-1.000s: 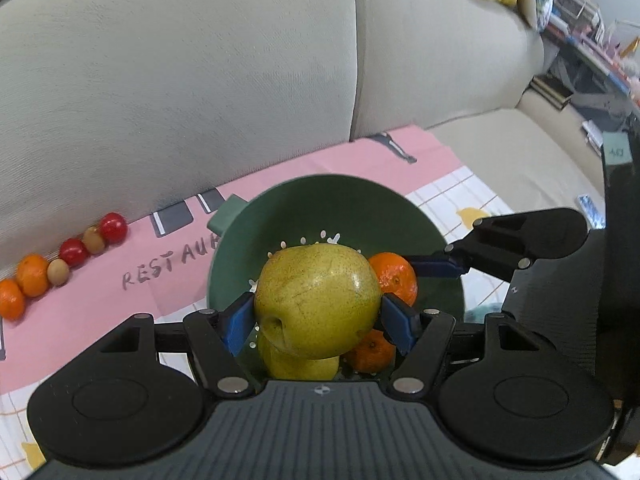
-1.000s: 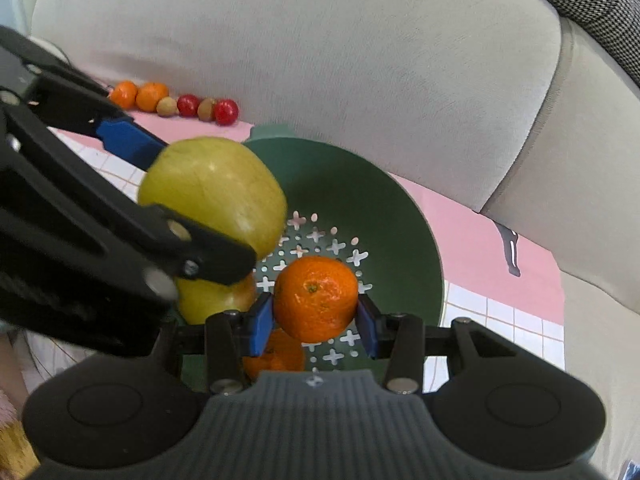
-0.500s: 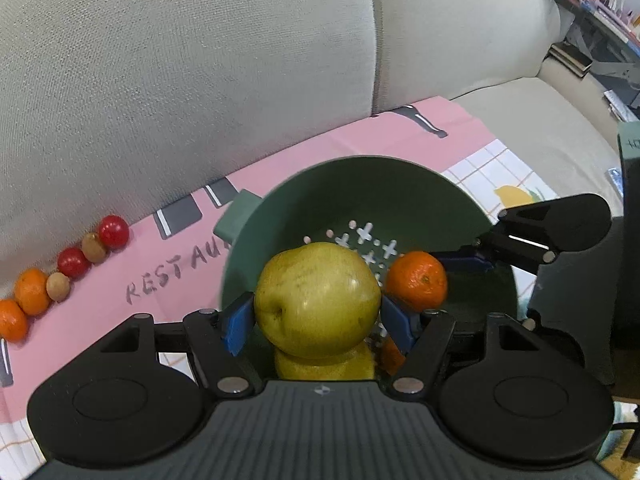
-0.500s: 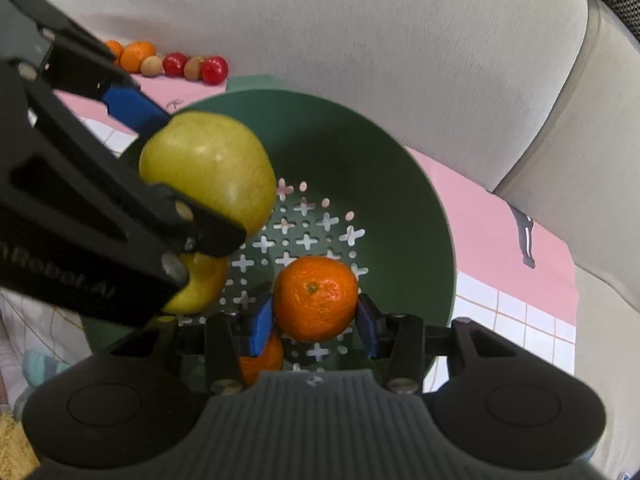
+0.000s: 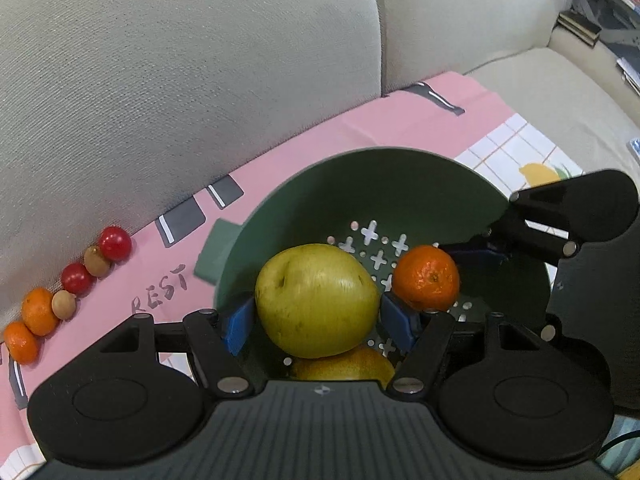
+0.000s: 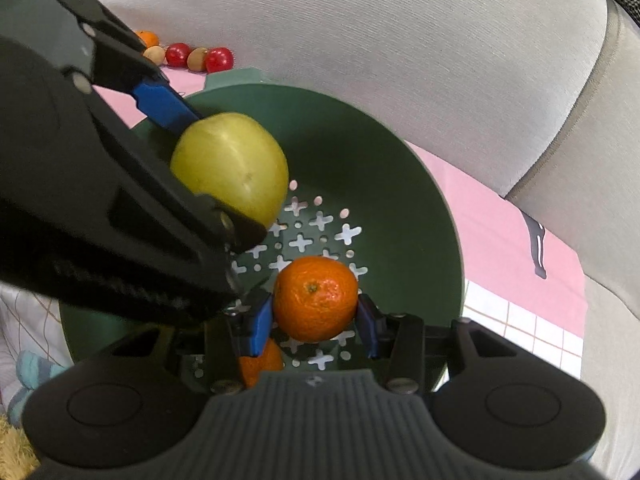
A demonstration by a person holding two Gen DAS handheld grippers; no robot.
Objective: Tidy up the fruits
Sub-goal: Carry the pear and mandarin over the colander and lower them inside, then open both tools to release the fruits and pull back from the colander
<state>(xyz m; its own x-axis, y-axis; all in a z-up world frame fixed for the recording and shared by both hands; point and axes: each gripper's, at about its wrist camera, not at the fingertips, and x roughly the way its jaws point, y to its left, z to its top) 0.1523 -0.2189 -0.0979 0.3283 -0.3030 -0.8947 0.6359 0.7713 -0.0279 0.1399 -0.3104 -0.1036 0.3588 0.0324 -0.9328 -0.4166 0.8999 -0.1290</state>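
Above the dark green perforated plastic colander (image 5: 400,184), the left gripper (image 5: 316,322) clamps a yellow-green pear (image 5: 316,300) while the right gripper (image 6: 316,320) clamps a small orange mandarin (image 6: 315,303) just beside it, the sorted fruit row (image 5: 64,288) lying well to the left, nearer the left gripper.

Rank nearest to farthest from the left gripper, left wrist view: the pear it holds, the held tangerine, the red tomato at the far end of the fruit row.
1. pear, between the left gripper fingers.
2. tangerine, just right, over the green colander, in the right gripper.
3. red tomato, far left by the sofa back.
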